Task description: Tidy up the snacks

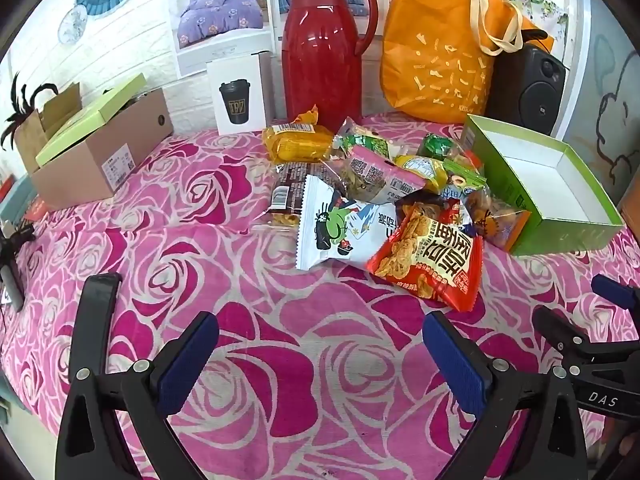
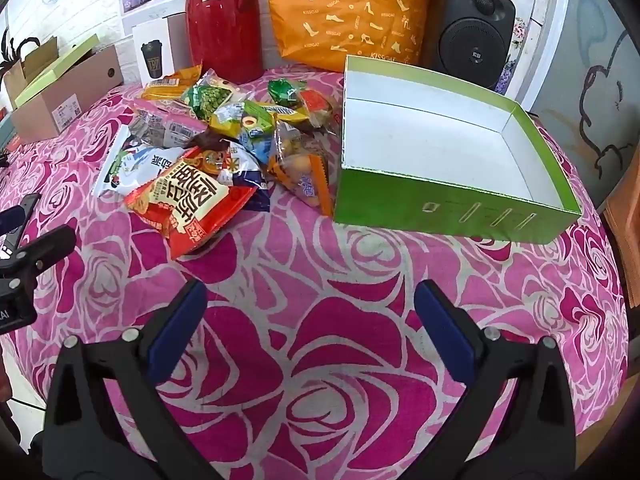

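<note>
- The rose-patterned pink tablecloth [image 1: 248,360] covers the whole table.
- An orange tote bag [image 1: 436,52] stands at the back, a red thermos jug [image 1: 324,48] to its left and a black speaker [image 2: 474,28] to its right.
- The green box [image 2: 452,204] sits open with its white inside bare, right of the snacks.
- The snack packets [image 2: 224,128] lie heaped mid-table, just beside the green box; a red cracker packet [image 1: 432,260] is nearest the grippers.
- The left gripper [image 1: 320,344] hangs above bare cloth, jaws wide, holding nothing.
- The right gripper [image 2: 310,312] is likewise spread wide and unloaded.
</note>
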Demonstrator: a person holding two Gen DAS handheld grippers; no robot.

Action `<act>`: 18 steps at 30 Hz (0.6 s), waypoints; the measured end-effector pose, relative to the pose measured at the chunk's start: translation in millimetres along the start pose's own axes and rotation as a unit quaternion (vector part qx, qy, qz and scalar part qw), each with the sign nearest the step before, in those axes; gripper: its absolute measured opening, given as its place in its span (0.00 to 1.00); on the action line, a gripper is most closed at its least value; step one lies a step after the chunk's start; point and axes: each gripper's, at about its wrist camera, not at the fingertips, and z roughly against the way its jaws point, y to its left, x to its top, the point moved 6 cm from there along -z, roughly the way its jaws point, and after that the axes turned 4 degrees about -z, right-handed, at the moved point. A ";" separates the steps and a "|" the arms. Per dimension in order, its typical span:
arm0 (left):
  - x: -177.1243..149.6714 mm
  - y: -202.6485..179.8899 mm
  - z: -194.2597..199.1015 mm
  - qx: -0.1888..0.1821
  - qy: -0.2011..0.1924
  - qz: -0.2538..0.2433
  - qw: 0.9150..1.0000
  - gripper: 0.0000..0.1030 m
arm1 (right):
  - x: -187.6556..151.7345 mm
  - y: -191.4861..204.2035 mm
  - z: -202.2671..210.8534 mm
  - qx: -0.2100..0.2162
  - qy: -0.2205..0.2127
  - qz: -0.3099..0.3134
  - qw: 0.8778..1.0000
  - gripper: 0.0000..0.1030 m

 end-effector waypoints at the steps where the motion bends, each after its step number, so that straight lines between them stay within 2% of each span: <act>1: -0.6 -0.9 -0.3 0.000 0.000 0.000 1.000 1.00 | -0.7 3.9 1.6 -0.005 0.000 -0.002 1.000 1.00; 18: 2.1 4.3 -6.8 -0.011 0.008 0.007 1.000 1.00 | -2.8 7.6 -9.0 -0.008 0.013 0.002 1.000 1.00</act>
